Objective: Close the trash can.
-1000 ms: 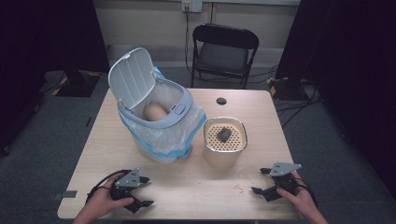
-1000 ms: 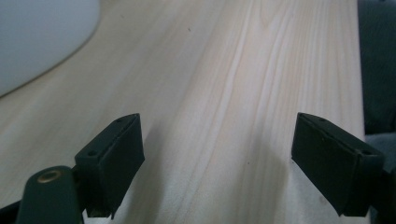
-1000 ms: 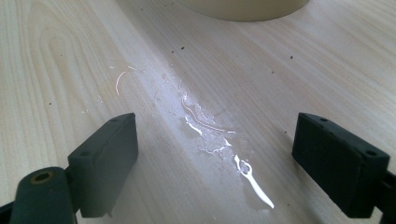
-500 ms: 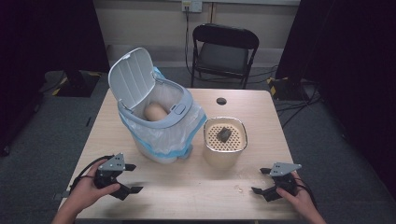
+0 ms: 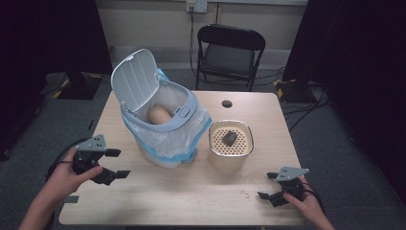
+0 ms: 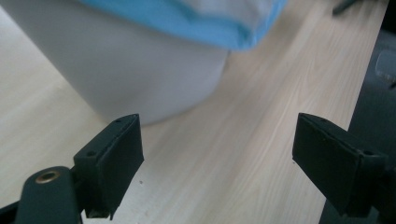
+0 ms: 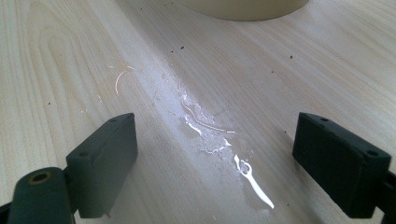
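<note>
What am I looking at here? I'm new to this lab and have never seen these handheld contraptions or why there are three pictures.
A person holds a two-jaw tool in each hand: the left gripper and the right gripper. The high view looks down on the wooden table from above. The other two pictures come from cameras riding on each gripper, looking along its black jaws. On the table stand a small white bin with its lid up, lined with a blue-edged bag, and a cream container with a perforated top bearing a dark object. A wet smear lies before the right gripper. Both jaws stand open, holding nothing.
</note>
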Tool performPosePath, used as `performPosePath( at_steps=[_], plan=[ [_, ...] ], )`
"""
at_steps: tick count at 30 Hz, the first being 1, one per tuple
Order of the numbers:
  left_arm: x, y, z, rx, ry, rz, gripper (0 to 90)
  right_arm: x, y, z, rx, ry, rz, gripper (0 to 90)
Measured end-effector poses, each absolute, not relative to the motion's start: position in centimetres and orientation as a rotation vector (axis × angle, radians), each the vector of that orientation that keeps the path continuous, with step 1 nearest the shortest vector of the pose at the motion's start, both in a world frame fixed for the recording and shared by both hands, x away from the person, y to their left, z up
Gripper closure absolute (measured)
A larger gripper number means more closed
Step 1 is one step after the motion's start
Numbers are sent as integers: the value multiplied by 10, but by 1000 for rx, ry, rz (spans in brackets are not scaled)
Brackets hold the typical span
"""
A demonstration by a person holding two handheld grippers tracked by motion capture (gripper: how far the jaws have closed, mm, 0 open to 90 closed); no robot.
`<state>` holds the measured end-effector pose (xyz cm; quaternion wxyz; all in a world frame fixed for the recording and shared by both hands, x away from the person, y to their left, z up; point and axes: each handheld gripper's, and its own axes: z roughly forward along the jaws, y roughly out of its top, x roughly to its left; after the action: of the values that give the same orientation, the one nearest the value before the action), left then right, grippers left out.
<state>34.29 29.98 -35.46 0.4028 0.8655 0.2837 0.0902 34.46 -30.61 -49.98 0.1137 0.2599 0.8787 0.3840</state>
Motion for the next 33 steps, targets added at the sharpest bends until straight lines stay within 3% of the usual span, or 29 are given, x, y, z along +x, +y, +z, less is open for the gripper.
performPosePath(
  at_steps=[13,33],
  plan=[
    [368,322,-293,2127,794,289,159,345,-306,-500,767,2576,1126,133],
    [406,286,-219,2106,705,381,154,344,-305,-500,771,2576,1121,128]
  ],
)
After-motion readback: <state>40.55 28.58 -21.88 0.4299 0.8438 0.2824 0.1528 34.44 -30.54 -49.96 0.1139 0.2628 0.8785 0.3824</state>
